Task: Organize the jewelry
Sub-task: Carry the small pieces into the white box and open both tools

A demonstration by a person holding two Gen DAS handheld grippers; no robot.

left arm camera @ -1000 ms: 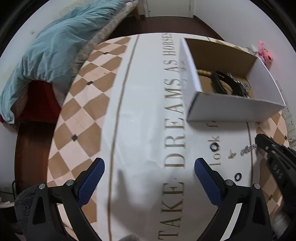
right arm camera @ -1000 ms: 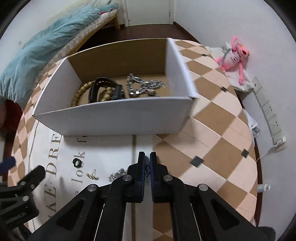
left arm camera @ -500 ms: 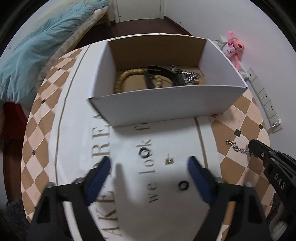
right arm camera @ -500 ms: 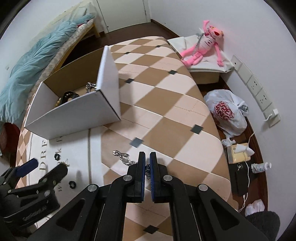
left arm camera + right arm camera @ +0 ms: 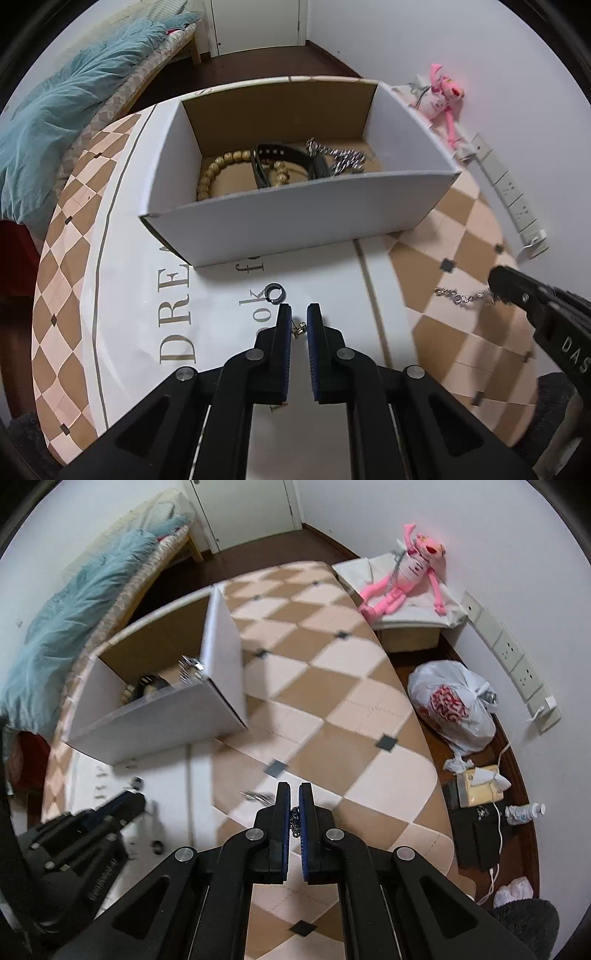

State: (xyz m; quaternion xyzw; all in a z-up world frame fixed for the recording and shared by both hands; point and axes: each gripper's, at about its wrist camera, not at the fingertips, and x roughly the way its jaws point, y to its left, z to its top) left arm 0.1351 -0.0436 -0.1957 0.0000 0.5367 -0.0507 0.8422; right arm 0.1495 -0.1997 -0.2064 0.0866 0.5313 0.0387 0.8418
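Two hand-held black grippers with blue pads are over the table, both angled steeply down. Landmark: the open white cardboard box with brown inside (image 5: 295,221), standing on the checkered tan-and-cream tablecloth (image 5: 461,236).

Left gripper (image 5: 299,325): jaws drawn together, pinching a small gold-coloured earring (image 5: 298,329), which sits between the pads just in front of the box's near wall, over the white lettered strip of the cloth.

A small dark ring (image 5: 273,292) lies on the cloth between that gripper and the box's near wall, apart from the pads.

Right gripper (image 5: 291,808): pads pressed onto a silver link chain (image 5: 294,821); the chain's free end trails out to the side of the fingers (image 5: 255,795), in front of the box's near right corner.

Inside the box: a tan wooden bead bracelet (image 5: 218,170), a black strap watch (image 5: 280,155) and a heap of silver chain (image 5: 343,158), all on the box floor.
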